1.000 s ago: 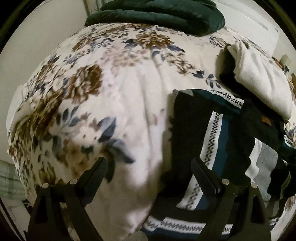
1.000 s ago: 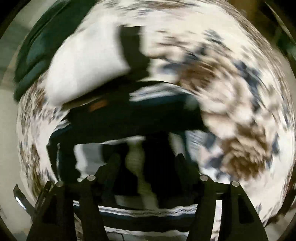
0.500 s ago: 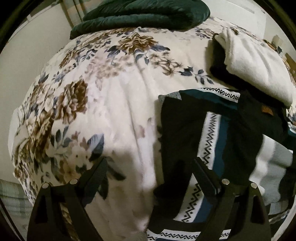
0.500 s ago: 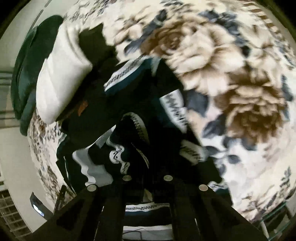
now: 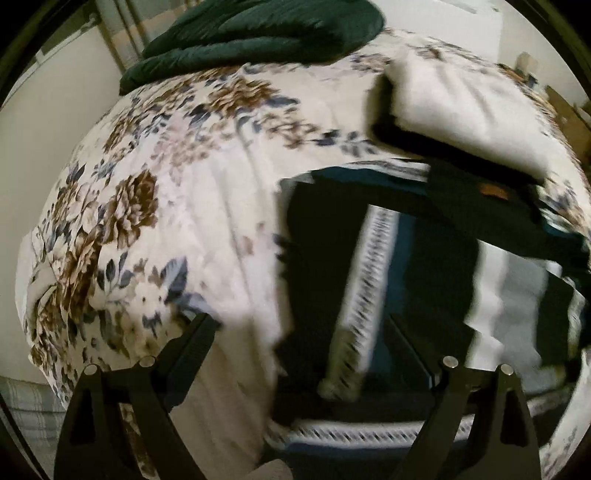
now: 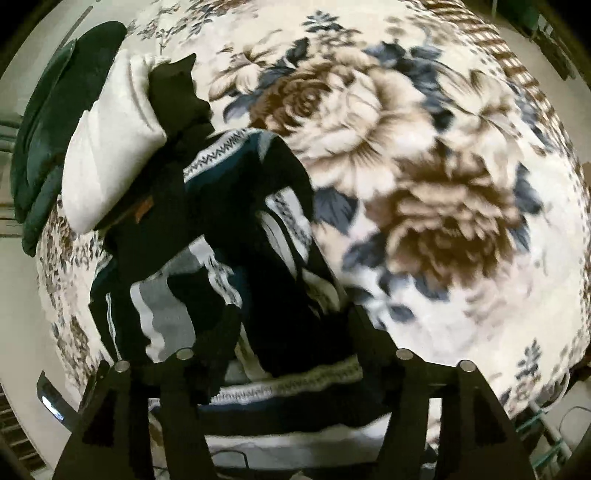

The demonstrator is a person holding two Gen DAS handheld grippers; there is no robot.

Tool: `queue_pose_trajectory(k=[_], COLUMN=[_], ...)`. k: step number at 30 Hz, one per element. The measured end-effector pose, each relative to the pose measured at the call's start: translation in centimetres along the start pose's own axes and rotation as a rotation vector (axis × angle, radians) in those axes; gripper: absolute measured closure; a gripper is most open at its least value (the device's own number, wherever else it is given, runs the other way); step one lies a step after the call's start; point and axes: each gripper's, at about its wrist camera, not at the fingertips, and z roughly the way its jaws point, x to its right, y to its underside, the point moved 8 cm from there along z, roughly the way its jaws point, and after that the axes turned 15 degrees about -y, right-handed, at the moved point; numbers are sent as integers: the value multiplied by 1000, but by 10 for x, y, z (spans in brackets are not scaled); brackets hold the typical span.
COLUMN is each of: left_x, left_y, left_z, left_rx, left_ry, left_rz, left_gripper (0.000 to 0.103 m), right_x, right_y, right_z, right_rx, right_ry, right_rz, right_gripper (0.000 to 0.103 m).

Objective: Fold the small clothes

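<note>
A bed fills both views, covered by a plush floral blanket (image 5: 192, 221) printed with big brown and cream blooms and slate-blue leaves on a white ground; its pile looks soft and slightly rumpled. At the far end lies a dark green quilted cover (image 5: 258, 33), folded into a thick, rounded slab. Nearer, a cream fleece garment (image 6: 110, 162) is folded into a fat pad with ribbed edges, and it rests on a flat black garment (image 6: 177, 99) that carries a small tan patch. Under and in front of these sprawls the dark patterned sweater (image 6: 258, 229), a knit in black and teal with white zigzag bands and grey and white stripes, bunched into uneven folds near the bed's front edge. The right claw (image 6: 291, 325) has just been opening: its jaws stand well apart over the sweater's bunched knit, with cloth between them but neither pad pressing on it. The left claw (image 5: 299, 332) is spread wide, one finger over the floral blanket and the other over the sweater's flat left part, gripping nothing.
</note>
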Motion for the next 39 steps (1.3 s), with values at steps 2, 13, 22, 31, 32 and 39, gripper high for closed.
queue_pose_trajectory(k=[2,13,22,31,32,39], left_x=[12,165,304,325,324,276], left_y=[10,183,320,299,298,278], left_z=[-20,-139,-141,-149,-152,-183], left_rx=[7,-161,-312,-178,-175,-153], left_ry=[14,80,71,54,60,66], left_rz=[25,168,284,236,221,94], left_gripper=[10,10,10,99,99,99], right_x=[10,98,120,67,61,18], right_y=[7,5,-35,-103,-108,-128], right_z=[-14,-56,-55,7,15,73], right_rx=[-15,-213,-288,-291,-294,-383], right_ry=[0,-12,-87,-324,-343,-430], right_rz=[-24,-166,-271,-251,-244,-185], right_gripper=[35,35,35,35,35,35])
